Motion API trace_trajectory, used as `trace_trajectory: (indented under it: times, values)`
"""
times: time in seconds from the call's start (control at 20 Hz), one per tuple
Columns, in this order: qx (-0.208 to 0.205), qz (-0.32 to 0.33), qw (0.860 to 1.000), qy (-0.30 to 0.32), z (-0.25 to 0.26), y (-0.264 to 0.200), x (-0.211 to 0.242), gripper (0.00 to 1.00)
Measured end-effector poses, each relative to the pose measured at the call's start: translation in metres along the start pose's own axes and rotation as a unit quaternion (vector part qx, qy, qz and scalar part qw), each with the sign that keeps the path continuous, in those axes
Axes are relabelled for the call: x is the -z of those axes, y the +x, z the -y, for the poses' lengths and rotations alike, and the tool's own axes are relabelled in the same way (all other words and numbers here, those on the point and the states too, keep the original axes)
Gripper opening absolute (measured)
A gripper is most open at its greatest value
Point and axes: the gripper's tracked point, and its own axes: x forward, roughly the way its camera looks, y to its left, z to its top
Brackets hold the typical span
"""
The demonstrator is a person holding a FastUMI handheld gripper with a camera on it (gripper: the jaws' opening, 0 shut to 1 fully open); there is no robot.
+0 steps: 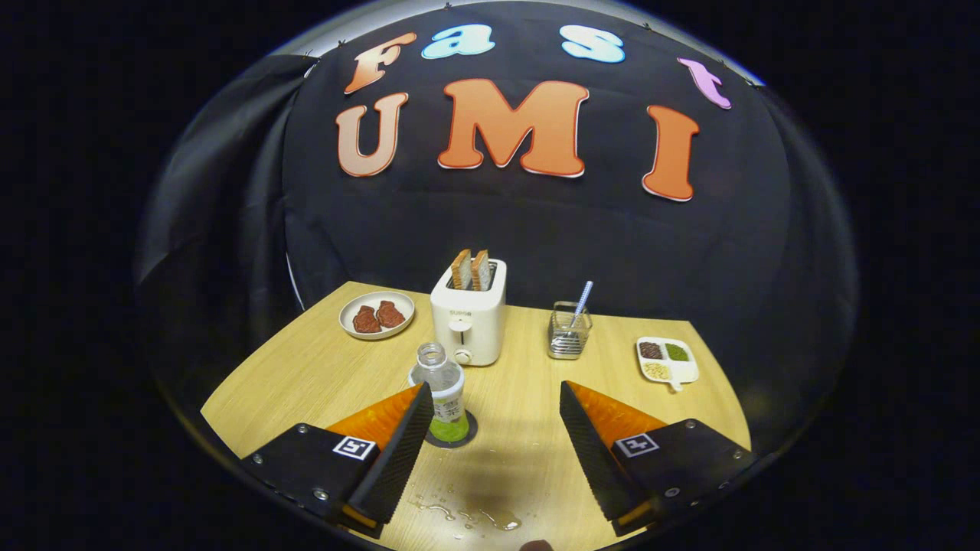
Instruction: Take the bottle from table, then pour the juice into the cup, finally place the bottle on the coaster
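A clear open-topped bottle with a green label and a little green juice at its bottom stands upright on a dark round coaster. It is just ahead of my left finger, whose tip hides part of it. A clear glass cup with a checked straw stands farther back, beyond the right finger. My gripper is open, its fingers wide apart with nothing between them.
A white toaster with two bread slices stands behind the bottle. A plate with two brown pieces lies at the back left, a divided dish at the right. Spilled drops wet the wooden table between the fingers.
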Motion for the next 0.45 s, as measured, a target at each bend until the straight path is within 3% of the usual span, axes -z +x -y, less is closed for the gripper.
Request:
trace_trajectory:
  times: [0.45]
  values:
    - [0.084,0.077,0.993,0.033,0.074,-0.121,-0.056,0.98]
